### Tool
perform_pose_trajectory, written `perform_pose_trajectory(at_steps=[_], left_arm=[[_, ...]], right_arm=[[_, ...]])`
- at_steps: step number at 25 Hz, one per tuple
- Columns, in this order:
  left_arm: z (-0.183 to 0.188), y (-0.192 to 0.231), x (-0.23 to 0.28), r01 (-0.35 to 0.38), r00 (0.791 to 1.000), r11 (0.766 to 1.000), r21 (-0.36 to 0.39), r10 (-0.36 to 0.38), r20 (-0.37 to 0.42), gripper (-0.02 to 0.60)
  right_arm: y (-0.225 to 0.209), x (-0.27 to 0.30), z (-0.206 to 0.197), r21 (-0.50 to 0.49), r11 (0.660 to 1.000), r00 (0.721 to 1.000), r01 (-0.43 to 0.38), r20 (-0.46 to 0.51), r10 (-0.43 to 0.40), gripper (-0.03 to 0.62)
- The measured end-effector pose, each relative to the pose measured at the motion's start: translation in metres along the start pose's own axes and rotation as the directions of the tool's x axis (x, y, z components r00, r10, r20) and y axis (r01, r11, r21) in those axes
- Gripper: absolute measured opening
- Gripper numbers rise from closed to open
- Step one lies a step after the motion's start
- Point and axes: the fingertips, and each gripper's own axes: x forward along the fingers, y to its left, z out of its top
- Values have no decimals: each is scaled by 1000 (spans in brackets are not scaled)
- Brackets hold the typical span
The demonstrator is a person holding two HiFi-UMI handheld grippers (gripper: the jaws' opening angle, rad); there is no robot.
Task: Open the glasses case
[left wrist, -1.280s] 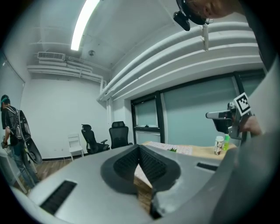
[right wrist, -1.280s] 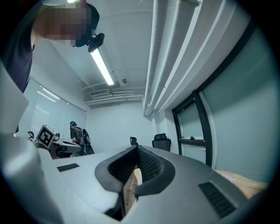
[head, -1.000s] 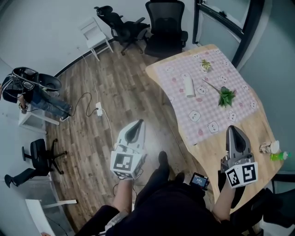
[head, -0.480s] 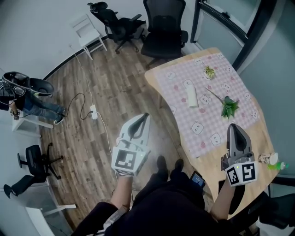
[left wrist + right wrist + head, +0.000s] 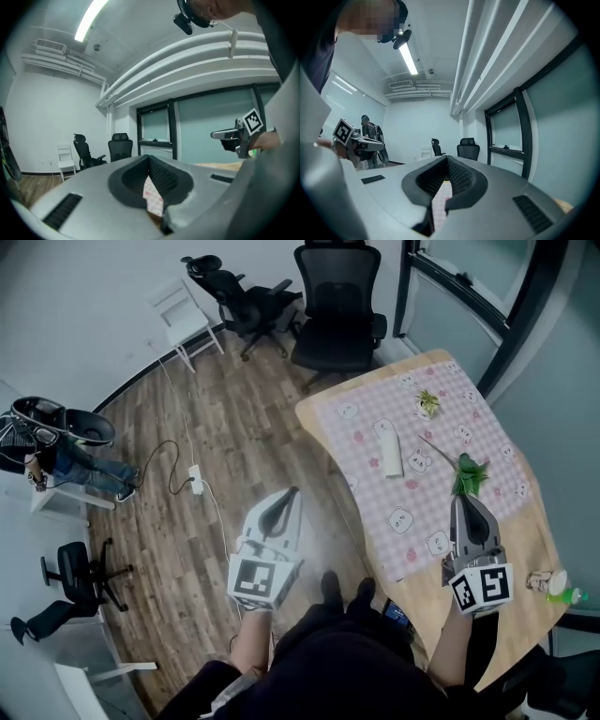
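Observation:
The glasses case (image 5: 389,453) is a white oblong lying on the pink checked cloth (image 5: 412,507) that covers the wooden table (image 5: 530,526). My right gripper (image 5: 466,497) is shut and empty, held level above the cloth's near right part, well short of the case. My left gripper (image 5: 290,493) is also shut and empty, over the wooden floor left of the table. In the left gripper view the jaws (image 5: 149,158) meet at the tip. The jaws in the right gripper view (image 5: 447,158) meet too. Neither gripper touches the case.
A green sprig (image 5: 466,474) lies just past my right gripper's tip, a smaller plant (image 5: 428,401) farther back. A green bottle (image 5: 565,593) stands at the table's right edge. Black office chairs (image 5: 337,306) and a white chair (image 5: 178,306) stand beyond. A person (image 5: 47,451) is at far left.
Both grippers have moved forward toward the table. The right one has gone from over bare wood to over the cloth, near the sprig. Both stay shut.

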Motion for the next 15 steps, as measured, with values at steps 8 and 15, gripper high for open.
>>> perform_pose_trajectory(at_steps=[8, 15], left_arm=[[1, 10, 10, -8, 1000, 1000, 20, 8, -1, -2], [-4, 12, 17, -10, 1000, 1000, 16, 10, -13, -2]], right_arm=[[-6, 22, -9, 7, 1000, 1000, -3, -15, 3, 17], [-9, 36, -17, -20, 1000, 1000, 11, 26, -11, 164]])
